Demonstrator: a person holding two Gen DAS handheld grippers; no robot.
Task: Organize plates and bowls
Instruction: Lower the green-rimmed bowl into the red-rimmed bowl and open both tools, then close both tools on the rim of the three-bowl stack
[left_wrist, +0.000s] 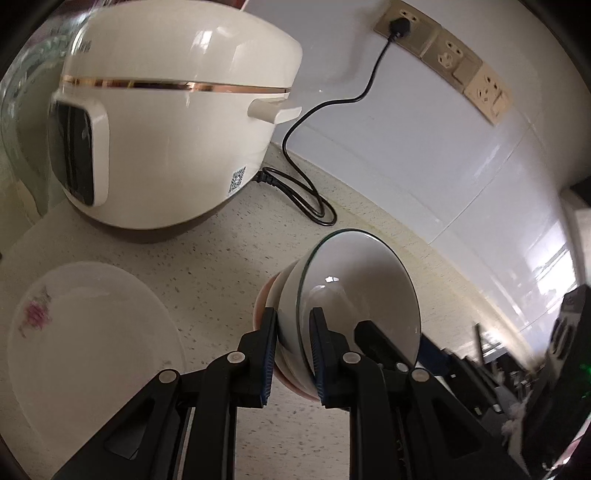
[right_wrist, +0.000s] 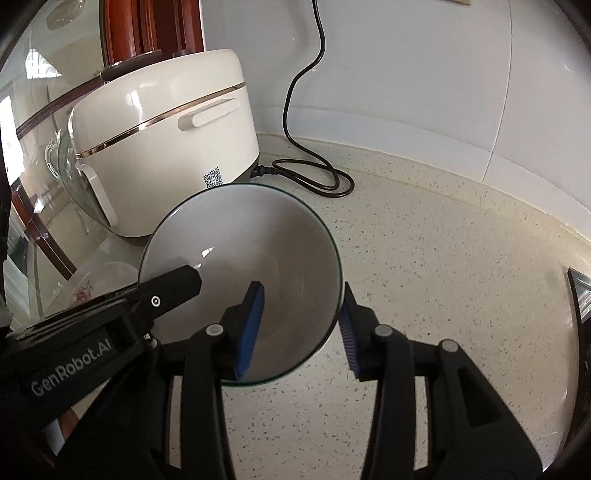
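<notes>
A: The left gripper (left_wrist: 293, 354) is clamped on the near wall of the white bowl (left_wrist: 354, 295), one pad inside, one outside. The bowl hangs tilted, mouth turned to the right, off the counter (left_wrist: 221, 251).

B: And the right gripper (right_wrist: 303, 325)?

A: It straddles the same bowl (right_wrist: 240, 258) on the opposite side of the rim. One blue pad lies inside the bowl; the outer one sits just beside the rim, and I see no clear squeeze. I read it as let go, jaws parted with the wall between them. From the left wrist view, one of its black fingers shows inside the bowl.

B: So the left hand alone carries it?

A: That is my reading. There is also something pinkish (left_wrist: 266, 306) under the bowl's foot in the left view, perhaps a second bowl nested beneath; too little shows to say.

B: What lies around?

A: A flowered plate (left_wrist: 88, 332) sits flat on the counter to the left of the left gripper, close by. Behind it stands the rice cooker (left_wrist: 166, 122), its black cord (left_wrist: 306, 184) looping across the counter to a wall socket (left_wrist: 400, 26).

B: Which step, then?

A: Mid-way, I judge: a handover, the bowl not yet set down or stacked.

B: Next move?

A: Likely the right gripper must draw clear without catching the rim. Then the left must level the bowl and lower it gently, keeping away from the cooker and cord. The grip is narrow, on a slick glazed wall, so a quick swing could let it slip.
</notes>
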